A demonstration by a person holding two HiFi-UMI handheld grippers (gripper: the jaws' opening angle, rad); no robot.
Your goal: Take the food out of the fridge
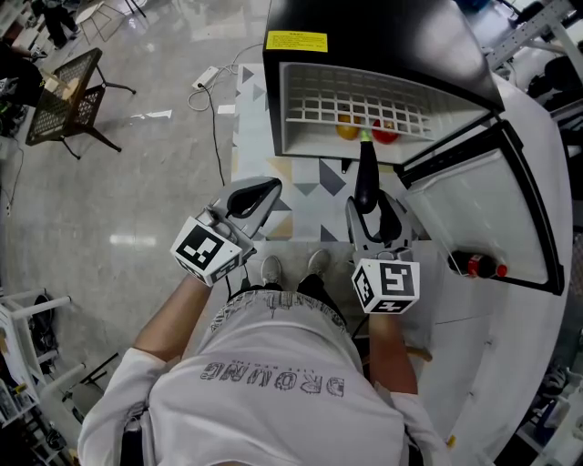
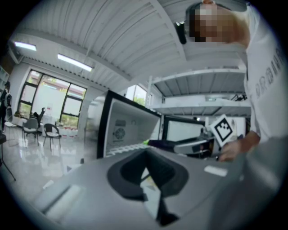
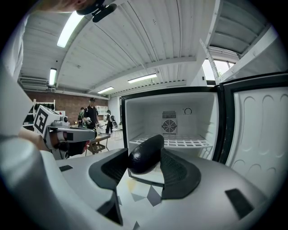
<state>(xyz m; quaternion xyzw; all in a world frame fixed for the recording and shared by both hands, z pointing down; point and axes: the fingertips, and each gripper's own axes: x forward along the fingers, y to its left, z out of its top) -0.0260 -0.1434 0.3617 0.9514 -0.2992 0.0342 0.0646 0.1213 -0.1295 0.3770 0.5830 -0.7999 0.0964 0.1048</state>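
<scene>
The white wire shelf (image 1: pixel 355 105) half hides orange and red foods (image 1: pixel 347 130) in the black fridge (image 1: pixel 392 36). Your right gripper (image 3: pixel 144 158) clamps the dark elongated aubergine (image 3: pixel 146 152) just outside it; your left gripper (image 2: pixel 146 155) is closed, empty.

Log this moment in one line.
right gripper: shut on eggplant, in front of fridge | left gripper: shut, empty | fridge door: open | orange item, red item: inside
</scene>
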